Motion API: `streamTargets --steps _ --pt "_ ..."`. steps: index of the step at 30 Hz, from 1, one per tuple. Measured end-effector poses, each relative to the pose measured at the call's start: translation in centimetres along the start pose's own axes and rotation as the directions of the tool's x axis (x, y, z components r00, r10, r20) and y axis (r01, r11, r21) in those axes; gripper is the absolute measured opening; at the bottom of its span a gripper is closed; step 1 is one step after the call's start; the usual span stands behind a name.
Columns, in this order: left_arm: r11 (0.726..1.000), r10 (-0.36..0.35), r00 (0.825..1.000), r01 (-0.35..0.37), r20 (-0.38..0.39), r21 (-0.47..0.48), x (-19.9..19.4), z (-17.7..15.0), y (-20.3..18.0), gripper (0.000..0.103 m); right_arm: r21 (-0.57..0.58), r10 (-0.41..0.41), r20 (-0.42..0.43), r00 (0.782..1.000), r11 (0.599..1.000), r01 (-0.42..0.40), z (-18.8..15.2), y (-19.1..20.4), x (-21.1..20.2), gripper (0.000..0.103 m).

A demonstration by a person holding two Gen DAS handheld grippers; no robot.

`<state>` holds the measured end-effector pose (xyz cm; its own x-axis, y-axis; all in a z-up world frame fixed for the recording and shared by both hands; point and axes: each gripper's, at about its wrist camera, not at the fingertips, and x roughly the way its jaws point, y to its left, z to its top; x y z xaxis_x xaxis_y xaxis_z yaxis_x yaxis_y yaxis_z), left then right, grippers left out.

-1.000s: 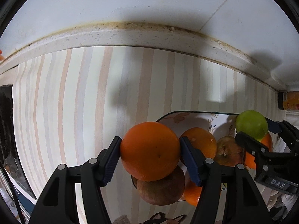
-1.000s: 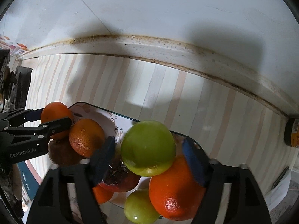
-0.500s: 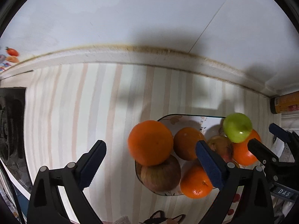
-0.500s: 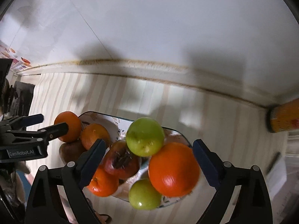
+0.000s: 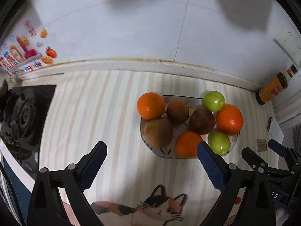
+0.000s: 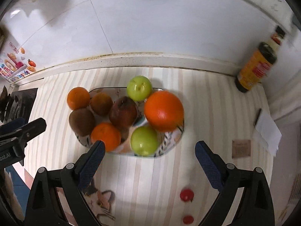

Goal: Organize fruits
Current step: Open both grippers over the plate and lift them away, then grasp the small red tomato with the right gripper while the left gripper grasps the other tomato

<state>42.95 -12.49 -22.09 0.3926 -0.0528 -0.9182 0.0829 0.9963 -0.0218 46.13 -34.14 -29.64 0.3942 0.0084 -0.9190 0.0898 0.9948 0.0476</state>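
A patterned plate [image 5: 165, 153] [image 6: 169, 141] on the striped mat holds several fruits. An orange [image 5: 150, 105] [image 6: 78, 98] sits at its back left, on a brown apple [image 5: 157, 131] [image 6: 81, 121]. A green apple [image 5: 213, 101] [image 6: 139, 88] rests at the back beside a big orange [image 5: 229, 119] [image 6: 163, 111]. A second green apple [image 5: 219, 142] [image 6: 144, 140] and a small orange [image 5: 188, 144] [image 6: 106, 136] lie in front. My left gripper [image 5: 151, 166] is open and empty, in front of the plate. My right gripper [image 6: 148, 166] is open and empty too.
A gas hob [image 5: 20, 116] lies at the left. A yellow jar [image 5: 272, 88] [image 6: 255, 67] stands in the back right corner against the white wall. A folded paper [image 6: 267, 130] lies at the right. The mat shows a printed cat [image 5: 150, 209].
Both grippers opened, left the orange and the green apple on the pile, and drew back from the plate.
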Motion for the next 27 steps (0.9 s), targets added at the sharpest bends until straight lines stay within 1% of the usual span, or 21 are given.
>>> streamTargets --steps 5,10,13,17,21,27 --pt "1.000 0.013 0.997 -0.014 0.082 0.009 -3.7 -2.7 0.4 0.098 0.036 -0.003 0.076 0.997 0.999 0.000 -3.1 0.0 -4.4 0.098" --pt "1.000 0.007 0.989 -0.010 0.149 0.019 -7.2 -4.9 0.7 0.098 0.054 -0.001 0.150 0.989 0.999 -0.008 -5.7 0.2 -9.3 0.098" --pt "1.000 -0.010 0.984 0.006 0.177 0.025 -9.1 -6.0 0.9 0.098 0.055 0.002 0.183 0.983 0.998 -0.012 -7.1 0.8 -11.8 0.098" --pt "0.999 -0.023 0.976 0.013 0.217 0.043 -11.6 -7.5 1.0 0.098 0.057 -0.002 0.221 0.975 0.998 -0.010 -8.9 1.7 -14.7 0.098" --pt "0.998 -0.027 0.964 0.011 0.265 0.064 -14.0 -9.1 1.3 0.098 0.067 0.001 0.249 0.969 0.998 -0.018 -10.4 2.5 -16.8 0.098" --pt "0.995 -0.030 0.949 -0.001 0.314 0.100 -16.2 -10.6 1.8 0.098 0.090 -0.026 0.295 0.955 0.996 -0.001 -12.4 3.8 -19.6 0.098"
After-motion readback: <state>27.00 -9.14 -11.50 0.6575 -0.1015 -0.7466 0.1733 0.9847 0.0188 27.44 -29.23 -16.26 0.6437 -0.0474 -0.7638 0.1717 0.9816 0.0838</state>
